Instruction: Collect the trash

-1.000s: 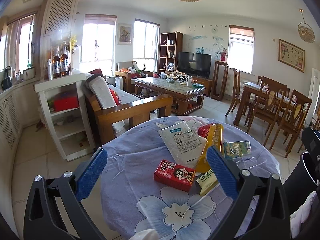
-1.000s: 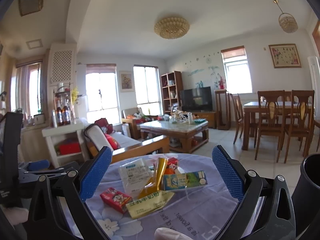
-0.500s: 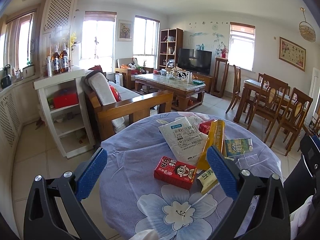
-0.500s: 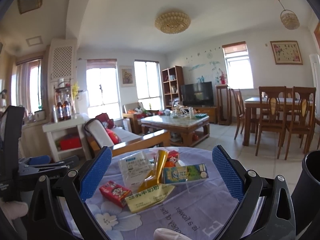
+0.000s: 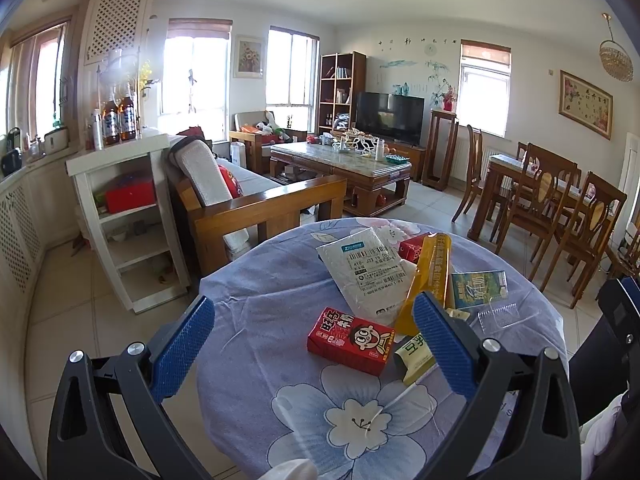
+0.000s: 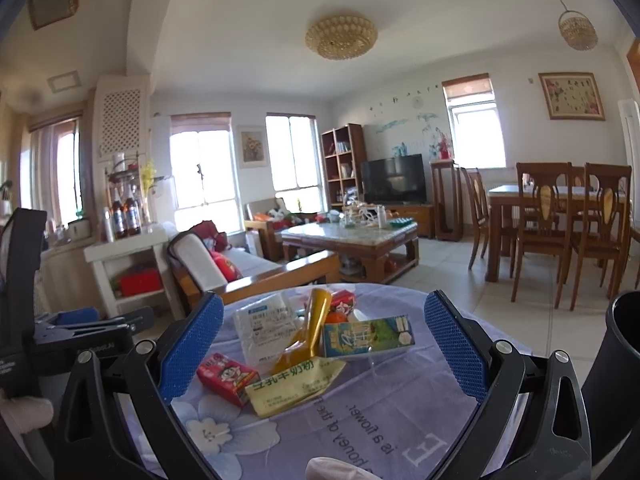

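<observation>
Trash lies on a round table with a purple flowered cloth (image 5: 280, 360) (image 6: 380, 420): a red drink carton (image 5: 350, 340) (image 6: 226, 378), a white mailer bag (image 5: 368, 270) (image 6: 264, 328), an orange wrapper (image 5: 426, 280) (image 6: 310, 326), a green carton (image 5: 478, 288) (image 6: 366, 336), a yellow-green wrapper (image 5: 414, 354) (image 6: 296, 384) and a clear plastic tray (image 5: 500, 316). My left gripper (image 5: 314, 346) is open and empty, above the near table edge, framing the red carton. My right gripper (image 6: 324, 350) is open and empty, short of the pile.
A black bin (image 6: 616, 380) stands at the right of the table. Behind it are a wooden sofa (image 5: 256, 204), a white shelf unit (image 5: 128, 208), a coffee table (image 5: 344, 164) and dining chairs (image 5: 560, 216). The left gripper's body (image 6: 60, 340) shows in the right wrist view.
Both grippers have tilted down and edged a little closer to the table, so the trash sits slightly larger in view. Both jaws stay open. Nothing on the table has moved.
</observation>
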A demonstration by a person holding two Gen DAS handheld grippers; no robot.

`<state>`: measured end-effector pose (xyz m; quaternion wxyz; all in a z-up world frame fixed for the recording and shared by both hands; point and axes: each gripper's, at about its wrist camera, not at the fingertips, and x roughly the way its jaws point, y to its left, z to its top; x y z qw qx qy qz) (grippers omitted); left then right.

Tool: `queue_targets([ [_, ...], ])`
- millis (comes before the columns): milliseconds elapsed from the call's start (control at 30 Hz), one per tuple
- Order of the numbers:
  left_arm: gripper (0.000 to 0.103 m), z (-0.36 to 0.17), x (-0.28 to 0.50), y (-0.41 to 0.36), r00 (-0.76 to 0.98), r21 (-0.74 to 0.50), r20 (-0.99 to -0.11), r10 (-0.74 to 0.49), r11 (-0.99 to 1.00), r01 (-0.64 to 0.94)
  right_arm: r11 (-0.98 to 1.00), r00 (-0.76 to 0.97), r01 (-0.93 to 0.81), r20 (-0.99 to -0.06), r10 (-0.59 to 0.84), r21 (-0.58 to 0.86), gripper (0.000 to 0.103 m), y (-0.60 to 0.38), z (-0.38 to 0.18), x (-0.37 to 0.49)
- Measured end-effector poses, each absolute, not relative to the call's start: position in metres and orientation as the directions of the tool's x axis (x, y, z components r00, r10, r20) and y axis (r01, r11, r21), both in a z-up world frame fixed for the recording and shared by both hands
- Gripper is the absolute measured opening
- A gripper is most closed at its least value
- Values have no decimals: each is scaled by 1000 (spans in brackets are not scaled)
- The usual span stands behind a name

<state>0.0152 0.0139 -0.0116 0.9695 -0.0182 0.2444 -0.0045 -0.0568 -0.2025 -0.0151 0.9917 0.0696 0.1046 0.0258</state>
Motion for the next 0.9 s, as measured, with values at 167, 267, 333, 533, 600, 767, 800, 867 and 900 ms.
queue_targets([
  [167,98,-13,15,14,878,-38,-478,-16,999,-2,988,976,-35,-209,65,148,99,-204,-18,-56],
  [267,98,-13,15,14,879,-38,-477,-17,999,-1,988,976,-35,-209,66,148,99,-205,-19,-56],
  [333,98,-13,16,14,878,-37,-478,-18,999,0,988,976,-35,-209,66,148,99,-205,-19,-56],
  [533,98,-14,16,13,877,-37,-479,-18,999,0,988,976,-35,-209,65,148,99,-205,-19,-56],
  [600,98,-14,16,13,877,-38,-479,-19,999,1,989,976,-33,-209,64,147,99,-204,-20,-56],
  [767,98,-15,16,13,876,-37,-481,-19,999,1,989,975,-33,-211,63,147,99,-205,-21,-55],
  [800,98,-15,16,13,876,-36,-482,-18,999,0,989,975,-32,-212,63,147,99,-206,-22,-55],
  [867,98,-15,16,13,876,-36,-482,-19,999,2,989,975,-31,-212,62,147,99,-206,-23,-54],
  [900,98,-16,16,13,876,-36,-483,-18,999,1,989,975,-31,-212,62,147,99,-205,-23,-55],
])
